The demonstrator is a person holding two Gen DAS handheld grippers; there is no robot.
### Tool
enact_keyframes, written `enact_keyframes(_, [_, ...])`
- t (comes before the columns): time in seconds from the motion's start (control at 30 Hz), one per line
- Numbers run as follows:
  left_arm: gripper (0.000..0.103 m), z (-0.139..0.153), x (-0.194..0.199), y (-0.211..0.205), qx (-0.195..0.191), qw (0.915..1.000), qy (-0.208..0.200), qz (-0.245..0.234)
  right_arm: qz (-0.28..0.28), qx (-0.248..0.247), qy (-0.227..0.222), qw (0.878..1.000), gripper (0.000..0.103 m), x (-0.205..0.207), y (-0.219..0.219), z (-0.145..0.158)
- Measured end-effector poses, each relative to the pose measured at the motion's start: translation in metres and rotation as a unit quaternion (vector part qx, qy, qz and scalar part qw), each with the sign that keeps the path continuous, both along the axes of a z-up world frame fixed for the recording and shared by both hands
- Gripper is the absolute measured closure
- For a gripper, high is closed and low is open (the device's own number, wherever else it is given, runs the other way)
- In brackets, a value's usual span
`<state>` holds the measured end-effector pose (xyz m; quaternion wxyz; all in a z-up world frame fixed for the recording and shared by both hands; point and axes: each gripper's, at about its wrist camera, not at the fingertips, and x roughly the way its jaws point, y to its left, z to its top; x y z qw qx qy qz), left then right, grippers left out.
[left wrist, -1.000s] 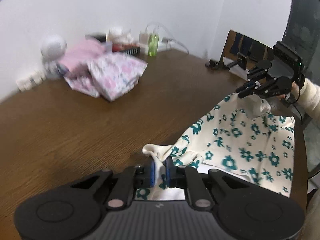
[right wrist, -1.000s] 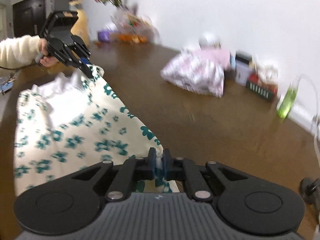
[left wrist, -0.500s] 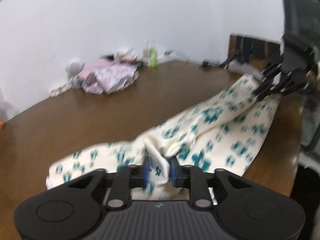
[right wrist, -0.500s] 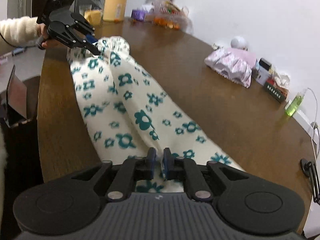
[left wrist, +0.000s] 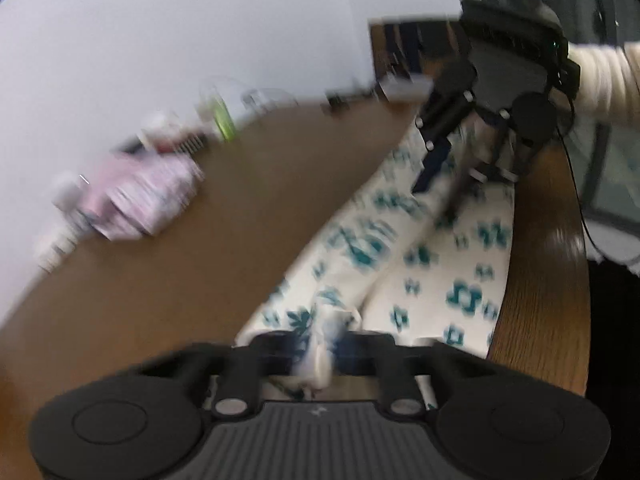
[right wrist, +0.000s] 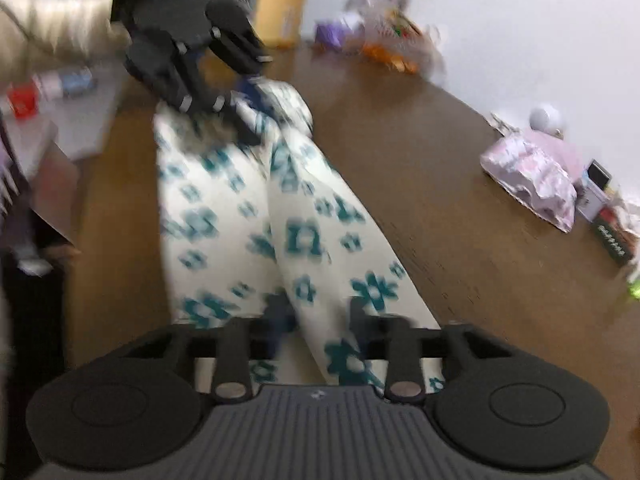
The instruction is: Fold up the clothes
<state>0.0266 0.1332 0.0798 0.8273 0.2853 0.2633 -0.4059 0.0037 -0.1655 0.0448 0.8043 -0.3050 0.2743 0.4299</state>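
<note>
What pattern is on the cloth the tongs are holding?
Teal flowers on cream cloth, clearest in the right wrist view.

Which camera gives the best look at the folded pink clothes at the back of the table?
The right wrist view: the folded pink clothes are fairly sharp there, lying on the wooden table. The left wrist view shows them only as a motion-blurred pink patch.

Each wrist camera looks close along its own jaws, slanting down across the table (left wrist: 200, 264), both sharing the floral garment (right wrist: 304, 240) between them.
</note>
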Motion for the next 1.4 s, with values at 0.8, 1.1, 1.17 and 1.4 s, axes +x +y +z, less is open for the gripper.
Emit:
enact_keyframes(0.8, [0.079, -0.029, -0.08, -0.008, 0.041, 0.9912, -0.125, 0.015, -0.133, 0.132, 0.014, 0.982, 0.076, -0.04, -0.017, 0.02])
enact_keyframes(1.1, [0.065, 0.038, -0.069, 0.02, -0.177, 0.9741, -0.037, 0.135, -0.237, 0.229, -0.005, 0.944, 0.064, -0.076, -0.055, 0.014])
enact_keyframes(1.17, [0.065, 0.033, -0.058, -0.008, -0.171, 0.9767, -0.028, 0.128, -0.303, 0.238, -0.001, 0.923, 0.064, -0.069, -0.069, 0.008])
enact_keyframes(1.4, [0.066, -0.013, -0.032, -0.083, -0.082, 0.9887, 0.025, 0.123, -0.384, 0.244, -0.031, 0.89, 0.06, -0.087, -0.092, -0.004])
